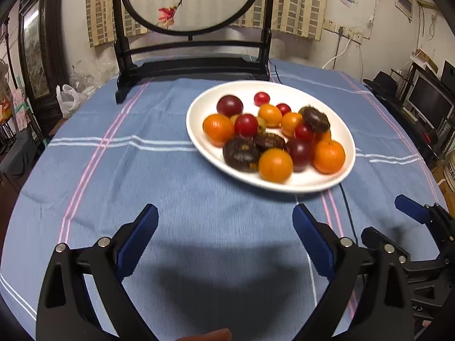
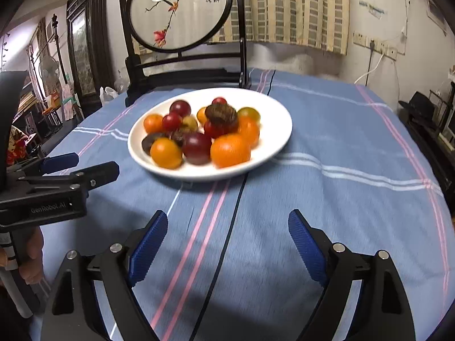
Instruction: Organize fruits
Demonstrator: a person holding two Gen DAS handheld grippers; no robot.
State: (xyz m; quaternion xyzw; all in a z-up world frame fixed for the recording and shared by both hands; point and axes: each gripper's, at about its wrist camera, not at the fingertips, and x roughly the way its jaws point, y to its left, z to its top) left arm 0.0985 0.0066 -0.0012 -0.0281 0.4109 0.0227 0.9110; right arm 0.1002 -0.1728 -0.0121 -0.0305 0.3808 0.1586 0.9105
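Hovering both grippers, left (image 1: 224, 227) and right (image 2: 227, 233), spread wide and empty at lower frame | fruits (image 1: 270, 133) heaped together on white plate (image 1: 199, 142), centre frame | we judge sorting stage unclear.

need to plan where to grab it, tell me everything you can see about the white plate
The shallow white oval plate, glossy like glazed ceramic, lies flat on the blue striped tablecloth, in front of the dark wooden screen stand. It holds a loose pile of small orange, red, dark purple and brownish fruits, leaving the rim bare all round. Neither hand-held gripper touches it; both are open and short of it.
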